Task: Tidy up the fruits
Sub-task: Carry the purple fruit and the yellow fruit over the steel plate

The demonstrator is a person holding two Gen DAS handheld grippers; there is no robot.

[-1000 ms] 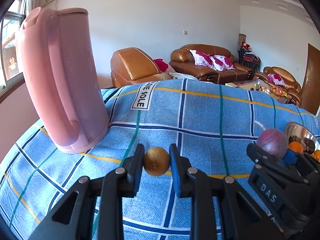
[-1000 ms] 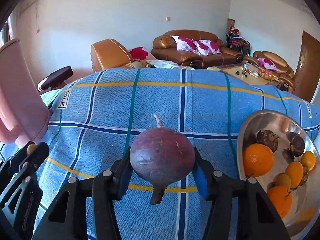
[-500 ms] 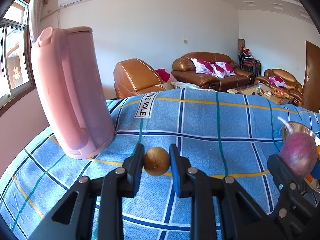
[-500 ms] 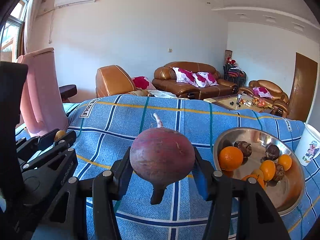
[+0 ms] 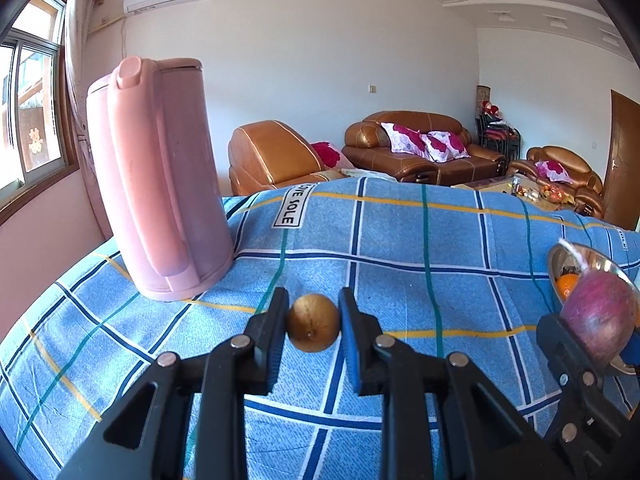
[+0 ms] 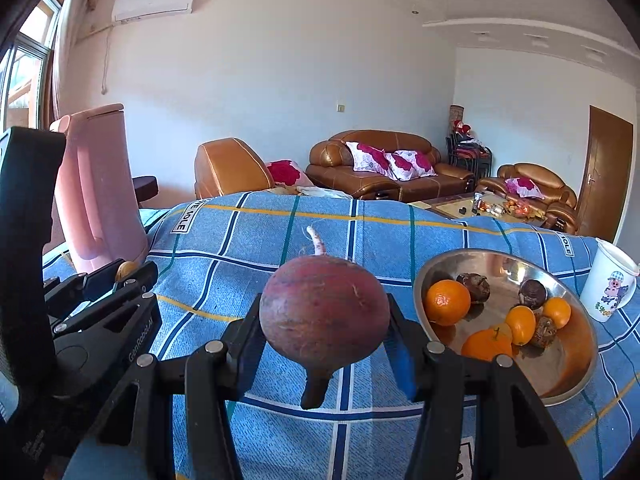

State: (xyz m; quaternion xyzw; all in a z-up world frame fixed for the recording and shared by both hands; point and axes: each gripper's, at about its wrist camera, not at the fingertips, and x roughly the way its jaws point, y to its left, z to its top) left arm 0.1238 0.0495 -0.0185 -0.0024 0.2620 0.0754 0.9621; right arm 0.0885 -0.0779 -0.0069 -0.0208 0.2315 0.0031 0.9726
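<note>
Right wrist: round purple-red beet [image 6: 324, 320], pale root tip, dark stem stub.

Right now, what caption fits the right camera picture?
Right gripper holds a purple root beside the fruit bowl.

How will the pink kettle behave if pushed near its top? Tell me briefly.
The pink kettle is tall on a narrow base, so it probably tips rather than slides. The soft blue cloth under it likely adds drag and wobble.

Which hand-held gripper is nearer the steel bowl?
Right. The right hand-held gripper, holding the purple root, is just left of the bowl. The left hand-held gripper, holding a small brown fruit, sits farther left, by the pink kettle.
</note>
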